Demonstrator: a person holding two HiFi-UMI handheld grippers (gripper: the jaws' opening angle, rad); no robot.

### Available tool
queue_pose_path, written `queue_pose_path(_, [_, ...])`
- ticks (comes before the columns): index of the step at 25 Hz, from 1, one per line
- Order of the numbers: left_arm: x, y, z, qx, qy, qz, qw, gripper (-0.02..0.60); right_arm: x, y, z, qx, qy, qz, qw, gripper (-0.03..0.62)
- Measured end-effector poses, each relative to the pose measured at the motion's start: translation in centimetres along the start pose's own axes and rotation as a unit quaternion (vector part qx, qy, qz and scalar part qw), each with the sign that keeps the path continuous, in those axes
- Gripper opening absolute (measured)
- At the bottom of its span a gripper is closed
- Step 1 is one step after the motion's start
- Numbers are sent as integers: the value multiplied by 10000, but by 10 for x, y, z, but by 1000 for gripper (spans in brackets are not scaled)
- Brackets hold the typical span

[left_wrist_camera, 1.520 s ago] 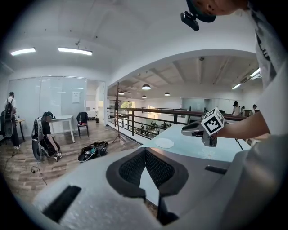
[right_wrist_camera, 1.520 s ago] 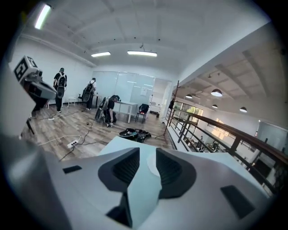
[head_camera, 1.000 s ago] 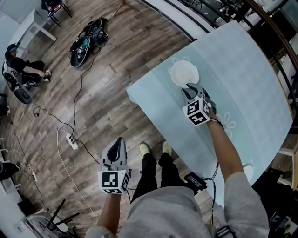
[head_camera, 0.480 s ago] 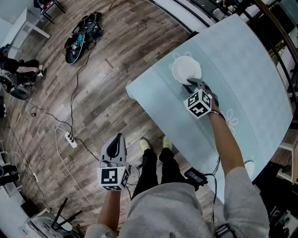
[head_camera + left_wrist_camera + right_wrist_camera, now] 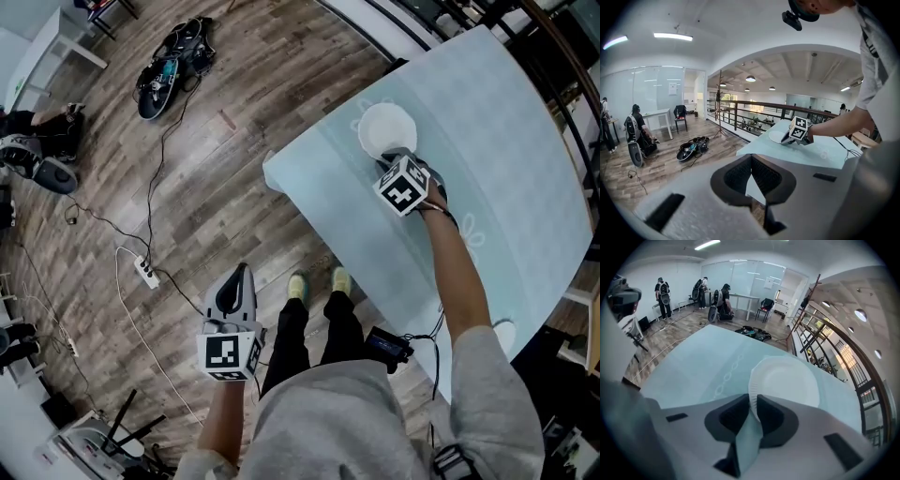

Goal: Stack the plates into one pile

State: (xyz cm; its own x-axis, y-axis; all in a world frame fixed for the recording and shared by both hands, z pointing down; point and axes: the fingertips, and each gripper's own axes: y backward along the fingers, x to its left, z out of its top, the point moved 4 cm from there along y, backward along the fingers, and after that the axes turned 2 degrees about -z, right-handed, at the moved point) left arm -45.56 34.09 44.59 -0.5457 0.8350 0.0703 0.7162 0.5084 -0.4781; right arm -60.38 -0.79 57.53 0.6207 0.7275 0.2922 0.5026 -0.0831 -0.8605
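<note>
My right claw (image 5: 753, 408) pinches the near rim of 1 white plate (image 5: 787, 383) lying on the counter (image 5: 693, 366); my left claw (image 5: 752, 177) is pressed together.

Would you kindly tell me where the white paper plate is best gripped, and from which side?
Pinch the near rim of the paper plate, coming from the table edge nearest the person. It is thin and shallow, so only the flared rim gives the jaws a bite; the right gripper is closed on that spot.

Wood-plank floor (image 5: 244, 141) — glass walls (image 5: 651, 89), ceiling strip lights (image 5: 672, 36), black railing (image 5: 740, 105).
</note>
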Motion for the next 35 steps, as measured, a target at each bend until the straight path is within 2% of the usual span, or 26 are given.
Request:
queue_pose_path(3, [6, 2, -8, -3, -34, 55, 10000, 20, 5, -12, 1, 212, 177, -189, 9994, 53])
queue_pose_path(6, [10, 10, -4, -113, -119, 9, 9999, 20, 10, -13, -2, 284, 472, -584, 9968, 33])
queue_pose_path(10, [14, 20, 5, -307, -187, -122, 9993, 20, 6, 23, -2, -92, 342, -1211, 9920, 26])
queue_pose_path(13, [10, 18, 10, -428, -265, -364, 9981, 20, -1, 55, -8, -270, 213, -1574, 9869, 26])
queue_pose_path(18, [-3, 7, 22, -561, -438, -839, 9939, 20, -6, 104, -26, -190, 95, -1990, 9798, 26])
queue_pose_path(22, [-27, -4, 31, -644, -579, -1318, 9875, 20, -1, 141, -60, -13, -112, -2230, 9748, 26])
queue_pose_path(25, [-50, -17, 34, -673, -730, -1793, 9788, 20, 7, 170, -98, 225, -385, -2479, 9678, 26])
queue_pose_path(31, [-106, -34, 41, -648, -1046, -2695, 9551, 20, 29, 227, -177, 719, -975, -2890, 9496, 26])
queue_pose_path(35, [-157, -39, 48, -662, -1323, -3314, 9318, 20, 48, 266, -233, 1048, -1400, -3162, 9324, 26])
